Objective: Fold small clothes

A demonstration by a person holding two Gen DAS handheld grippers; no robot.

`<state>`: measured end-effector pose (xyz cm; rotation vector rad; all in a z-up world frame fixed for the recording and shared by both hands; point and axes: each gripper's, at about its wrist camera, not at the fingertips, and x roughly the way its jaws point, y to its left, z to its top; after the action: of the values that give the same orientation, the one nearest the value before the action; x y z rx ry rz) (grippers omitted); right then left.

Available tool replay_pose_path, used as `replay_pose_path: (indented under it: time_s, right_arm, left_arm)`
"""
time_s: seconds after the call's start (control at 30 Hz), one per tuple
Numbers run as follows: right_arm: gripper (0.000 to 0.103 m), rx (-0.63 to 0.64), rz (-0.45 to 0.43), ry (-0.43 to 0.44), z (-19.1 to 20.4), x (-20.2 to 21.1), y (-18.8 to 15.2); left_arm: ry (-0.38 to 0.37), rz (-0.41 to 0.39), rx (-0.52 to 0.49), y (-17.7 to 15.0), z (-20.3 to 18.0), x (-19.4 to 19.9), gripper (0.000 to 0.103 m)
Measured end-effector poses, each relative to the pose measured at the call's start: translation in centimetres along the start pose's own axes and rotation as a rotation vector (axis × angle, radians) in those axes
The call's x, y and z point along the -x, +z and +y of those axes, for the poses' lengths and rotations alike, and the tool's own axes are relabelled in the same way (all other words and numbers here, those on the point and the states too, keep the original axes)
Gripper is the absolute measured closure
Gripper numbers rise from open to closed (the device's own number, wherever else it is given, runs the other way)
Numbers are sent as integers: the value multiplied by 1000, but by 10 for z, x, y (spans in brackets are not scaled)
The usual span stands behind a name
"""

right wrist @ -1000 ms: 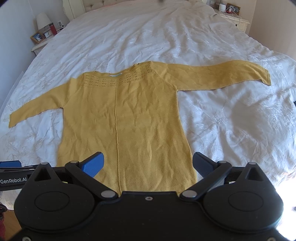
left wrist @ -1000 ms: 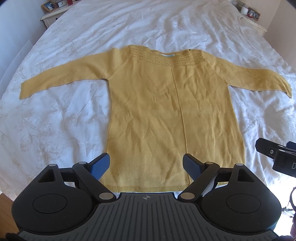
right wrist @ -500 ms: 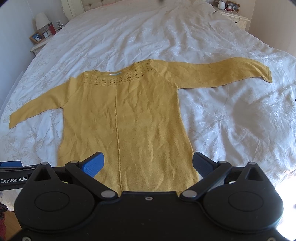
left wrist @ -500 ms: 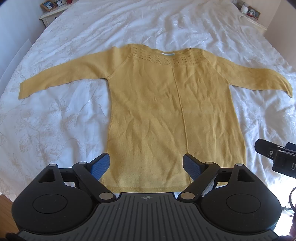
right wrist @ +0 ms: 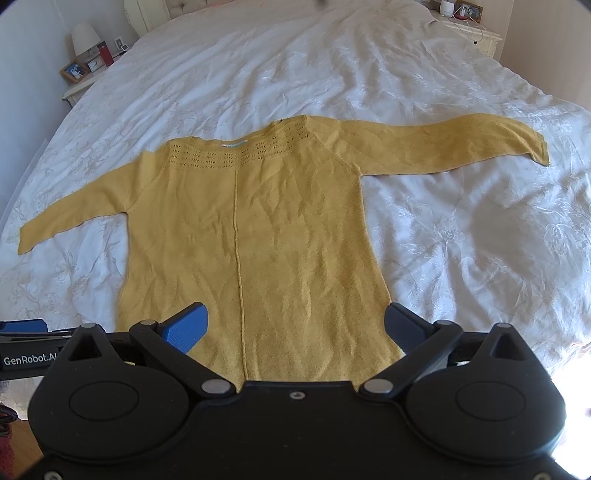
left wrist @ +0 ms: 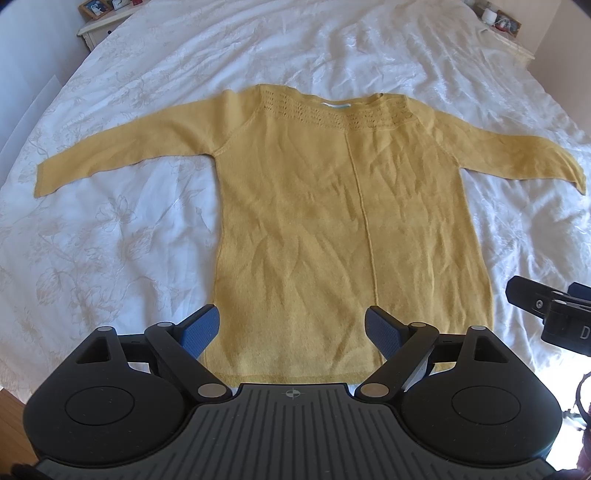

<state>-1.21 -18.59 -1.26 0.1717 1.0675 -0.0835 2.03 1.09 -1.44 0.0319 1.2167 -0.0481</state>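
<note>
While both grippers hover above the near edge of the bed (left wrist: 110, 229), a yellow sweater (left wrist: 351, 229) lies flat on the white floral bedspread, unfolded, neckline toward the far side and hem toward the near side.

Far left, a bedside table (right wrist: 79, 86) carries a lamp (right wrist: 85, 37), a framed picture (right wrist: 74, 70) and a small red item too small to identify.

Moving right, the sweater's left sleeve (left wrist: 122, 155) stretches out to the left, cuff resting on the bedspread. The body shows light creasing and a raised seam down the middle. A band of openwork knit runs below the neckline.

The left gripper (left wrist: 291, 326) sits over the left part of the hem. Its jaws stand wide apart, with nothing held between them; the blue pads (left wrist: 199, 328) are clear of the fabric as far as the left wrist view shows. Its body also shows at the left edge of the right wrist view.

The right gripper (right wrist: 295, 326) sits over the right part of the hem. Its jaws likewise stand wide apart and hold nothing. Part of it appears at the right edge of the left wrist view.

Further right, the sweater's right sleeve (right wrist: 443, 147) extends outward, cuff flat on the bedspread.

Far right, a second bedside table (right wrist: 476, 31) holds small items including a framed picture (right wrist: 469, 9).
</note>
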Motion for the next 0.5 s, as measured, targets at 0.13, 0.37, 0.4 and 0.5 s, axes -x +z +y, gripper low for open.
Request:
replay_pose_path:
  time_s: [0.13, 0.37, 0.4, 0.5]
  right_arm:
    - [2, -2, 8, 8, 2, -4, 3]
    - [11, -4, 18, 54, 1, -12, 8]
    - [11, -5, 19, 59, -1, -12, 10]
    - [12, -18, 26, 93, -11, -17, 15]
  left_arm:
    - [-3, 6, 2, 3, 1, -2, 17]
    - [-13, -33, 32, 13, 6, -2, 20]
    - [-13, -50, 35, 16, 6, -2, 24]
    - [-16, -77, 37, 24, 3, -3, 31]
